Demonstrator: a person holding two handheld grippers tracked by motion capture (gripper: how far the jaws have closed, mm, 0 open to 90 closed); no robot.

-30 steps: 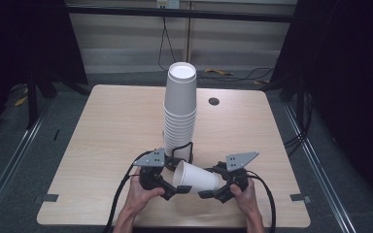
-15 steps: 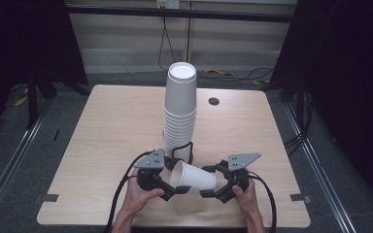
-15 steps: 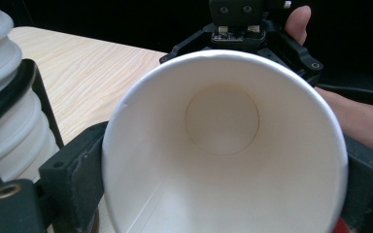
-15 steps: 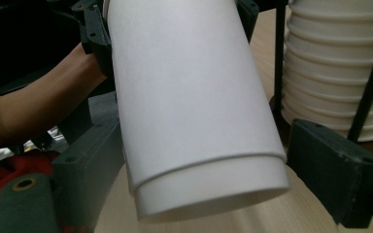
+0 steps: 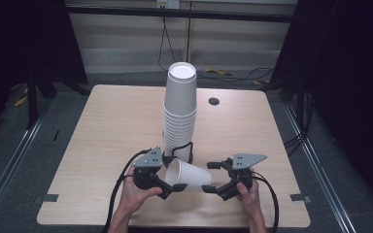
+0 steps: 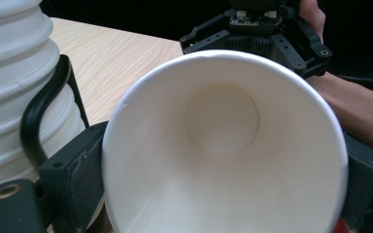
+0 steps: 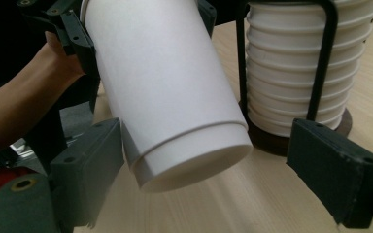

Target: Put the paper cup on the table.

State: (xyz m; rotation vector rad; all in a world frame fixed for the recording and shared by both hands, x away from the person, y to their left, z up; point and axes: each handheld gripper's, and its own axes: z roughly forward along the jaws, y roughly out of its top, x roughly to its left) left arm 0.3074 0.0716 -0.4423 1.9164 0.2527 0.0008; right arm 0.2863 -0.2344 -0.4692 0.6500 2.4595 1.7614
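A white paper cup (image 5: pixel 190 175) lies on its side above the table's front edge, with my left gripper (image 5: pixel 171 174) shut on its rim. In the left gripper view the cup's mouth (image 6: pixel 223 145) faces the camera, with a black jaw against each side of it. My right gripper (image 5: pixel 208 177) stands open around the cup's base. In the right gripper view the base (image 7: pixel 194 165) sits close to the left jaw, and the right jaw stands well clear of it. A tall stack of upside-down white cups (image 5: pixel 179 111) stands just behind in a black wire holder (image 7: pixel 323 58).
The light wooden table (image 5: pixel 102 131) has a small dark round hole (image 5: pixel 214 101) at the back right. The cup stack (image 6: pixel 9 73) stands close beside the left gripper's jaw. Dark floor, rails and cables surround the table.
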